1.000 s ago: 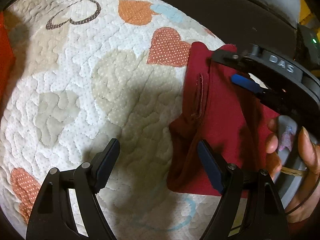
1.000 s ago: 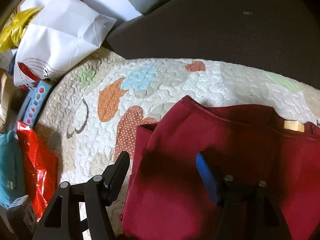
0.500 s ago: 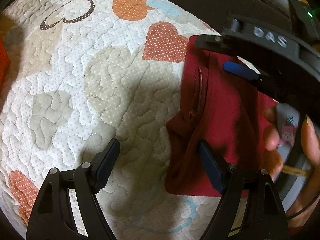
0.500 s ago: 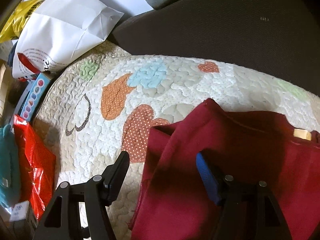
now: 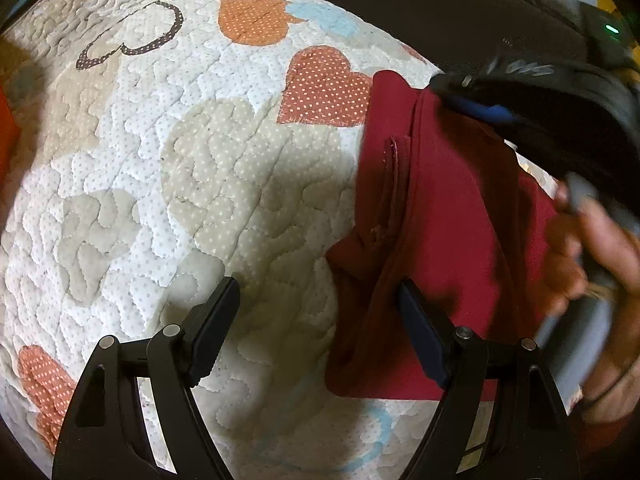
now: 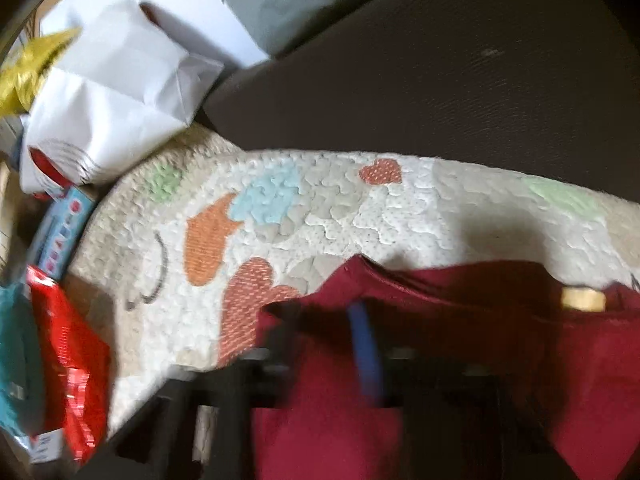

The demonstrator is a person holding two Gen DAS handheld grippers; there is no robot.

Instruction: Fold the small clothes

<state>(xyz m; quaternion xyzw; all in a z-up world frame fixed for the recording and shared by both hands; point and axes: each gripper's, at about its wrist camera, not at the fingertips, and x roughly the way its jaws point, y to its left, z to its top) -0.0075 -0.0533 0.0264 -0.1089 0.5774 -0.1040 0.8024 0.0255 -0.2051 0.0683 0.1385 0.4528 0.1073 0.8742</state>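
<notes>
A dark red garment lies partly folded on a white quilt with hearts. My left gripper is open and empty, low over the quilt at the garment's left edge, its right finger over the cloth. My right gripper reaches in from the right above the garment's far corner. In the right wrist view the garment fills the lower right and the right gripper is blurred, its fingers narrower apart over the garment's left fold; whether they pinch cloth is unclear.
A dark cushion lies behind the quilt. White paper bags, a red packet, a teal item and a blue box crowd the left side.
My right gripper has dropped toward the garment's far left fold and its fingers have drawn closer together, blurred with motion. My left gripper has barely moved.
</notes>
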